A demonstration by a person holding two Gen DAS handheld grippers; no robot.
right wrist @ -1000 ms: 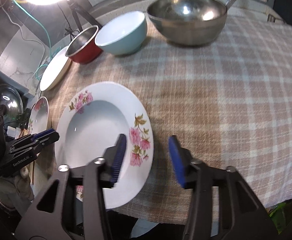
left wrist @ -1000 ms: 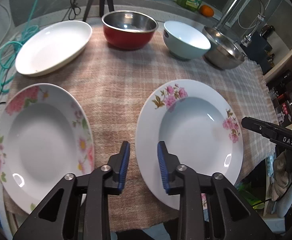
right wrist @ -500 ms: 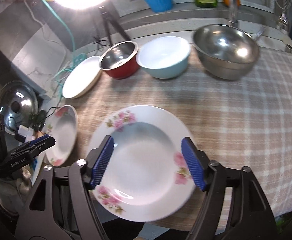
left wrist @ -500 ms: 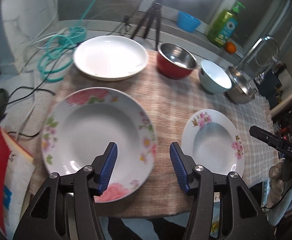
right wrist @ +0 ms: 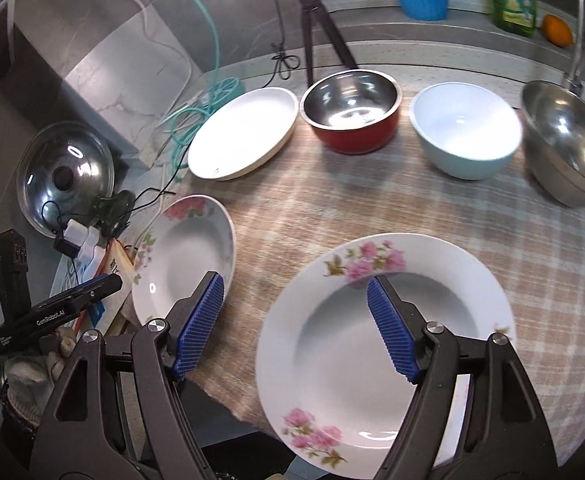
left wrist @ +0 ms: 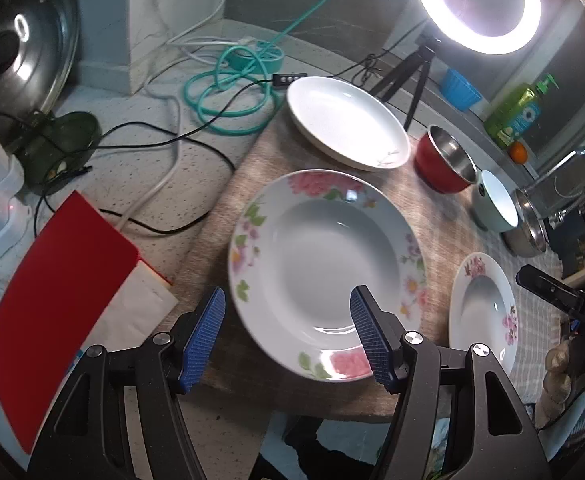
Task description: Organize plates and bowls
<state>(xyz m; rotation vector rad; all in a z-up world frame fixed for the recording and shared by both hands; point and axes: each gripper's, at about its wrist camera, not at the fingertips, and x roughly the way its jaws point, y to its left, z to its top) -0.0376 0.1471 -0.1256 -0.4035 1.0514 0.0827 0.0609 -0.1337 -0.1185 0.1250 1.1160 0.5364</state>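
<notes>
Your left gripper [left wrist: 286,334] is wide open above the near edge of the big flower plate [left wrist: 328,268]. It holds nothing. Your right gripper [right wrist: 296,328] is wide open too, above the small flower plate [right wrist: 380,344], and holds nothing. Both plates lie flat on the checked cloth [right wrist: 372,196], side by side but not touching. Behind them stand 4 more things in a row: a white plate [right wrist: 244,132], a red bowl [right wrist: 352,110], a blue bowl [right wrist: 466,130] and a steel bowl [right wrist: 564,140].
</notes>
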